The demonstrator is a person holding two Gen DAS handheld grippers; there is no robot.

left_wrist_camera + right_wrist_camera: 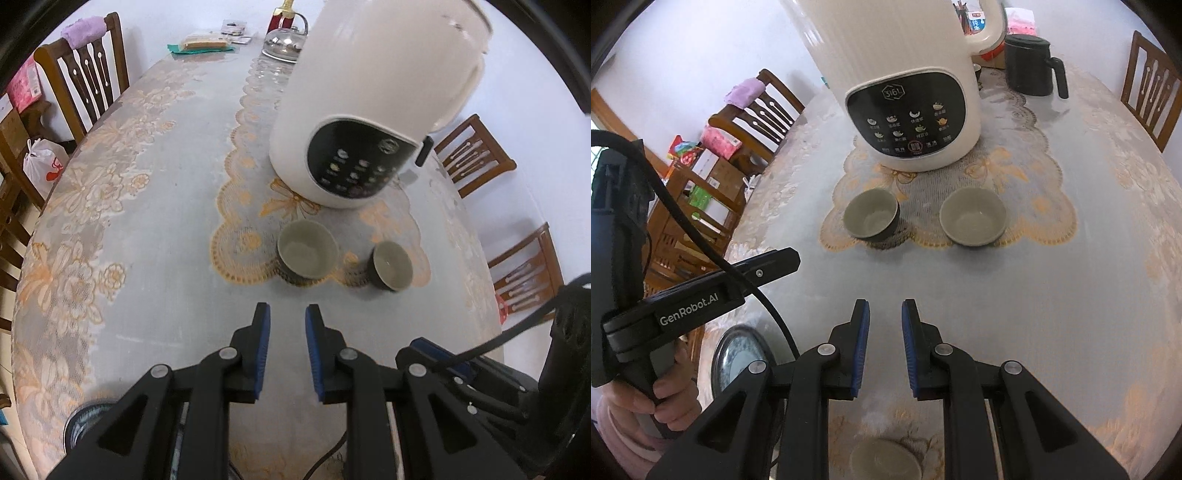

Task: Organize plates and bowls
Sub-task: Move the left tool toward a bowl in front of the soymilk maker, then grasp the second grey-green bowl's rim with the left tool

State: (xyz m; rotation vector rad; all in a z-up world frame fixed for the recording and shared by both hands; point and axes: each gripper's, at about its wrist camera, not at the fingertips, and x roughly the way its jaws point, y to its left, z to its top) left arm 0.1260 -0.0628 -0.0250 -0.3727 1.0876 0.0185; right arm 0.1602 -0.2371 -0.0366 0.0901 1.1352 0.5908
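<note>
Two small dark bowls with pale green insides stand side by side on a lace doily: the left bowl (307, 251) (870, 216) and the right bowl (391, 266) (972, 216). My left gripper (287, 314) is open and empty, hovering short of the left bowl. My right gripper (885, 308) is open and empty, short of both bowls. A patterned plate (738, 360) (79, 428) lies at the near left table edge. A pale green dish (884, 459) shows under the right gripper, partly hidden.
A big cream electric kettle (369, 110) (905, 81) stands just behind the bowls. A black jug (1030, 64), a steel kettle (284, 44) and packets sit at the table's far end. Wooden chairs (85, 70) ring the table (166, 258).
</note>
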